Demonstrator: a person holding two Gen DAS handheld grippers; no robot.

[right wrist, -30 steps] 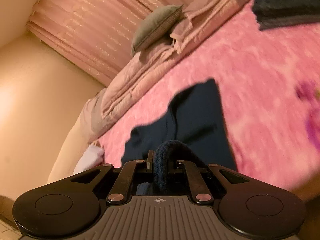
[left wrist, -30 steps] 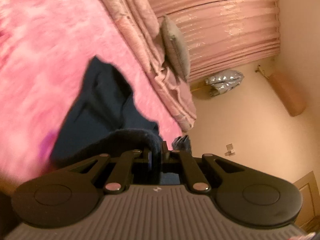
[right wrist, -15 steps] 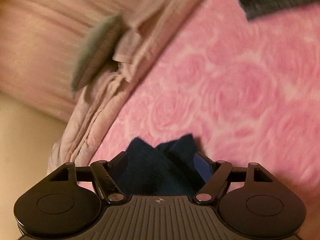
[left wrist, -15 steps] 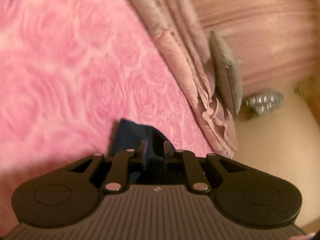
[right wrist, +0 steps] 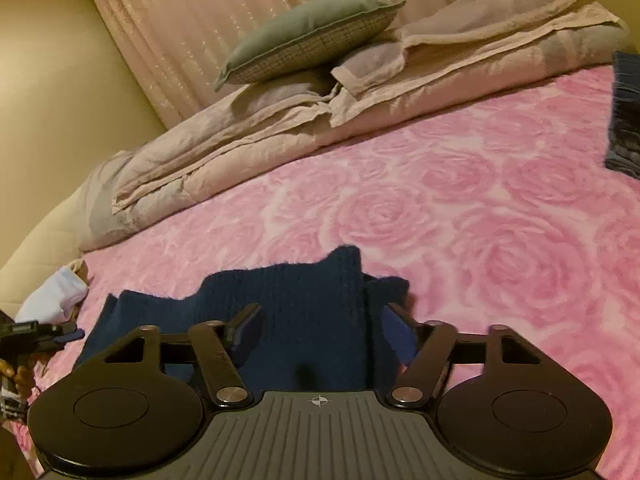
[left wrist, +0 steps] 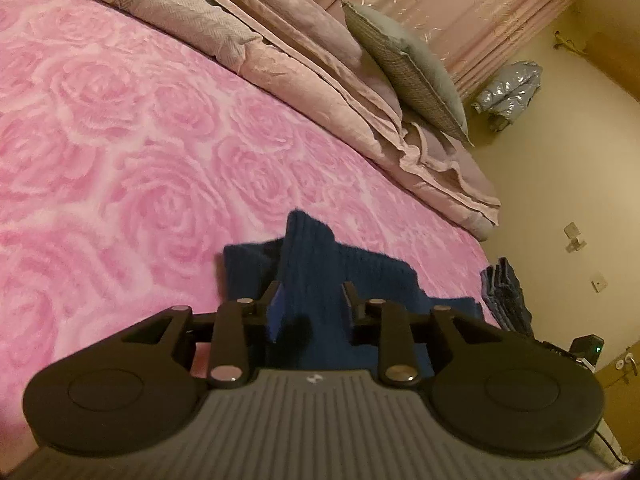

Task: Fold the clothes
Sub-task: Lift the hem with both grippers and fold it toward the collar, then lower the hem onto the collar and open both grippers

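Already the navy knit (left wrist: 320, 264) lies doubled over on the pink spread (left wrist: 120, 120), near its front edge, so 1 fold looks laid down. Left gripper (left wrist: 310, 300) is opening and right gripper (right wrist: 320, 324) is closing slightly, each with a raised ridge of knit between its pads but unpinched. Smoothing and further folds seem left.

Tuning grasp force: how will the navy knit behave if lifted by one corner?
The navy knit is probably floppy: it lies rumpled with peaks on the pink blanket. The chunky knit suggests it could stretch and sag. It is unlikely to slip, as both look fuzzy.
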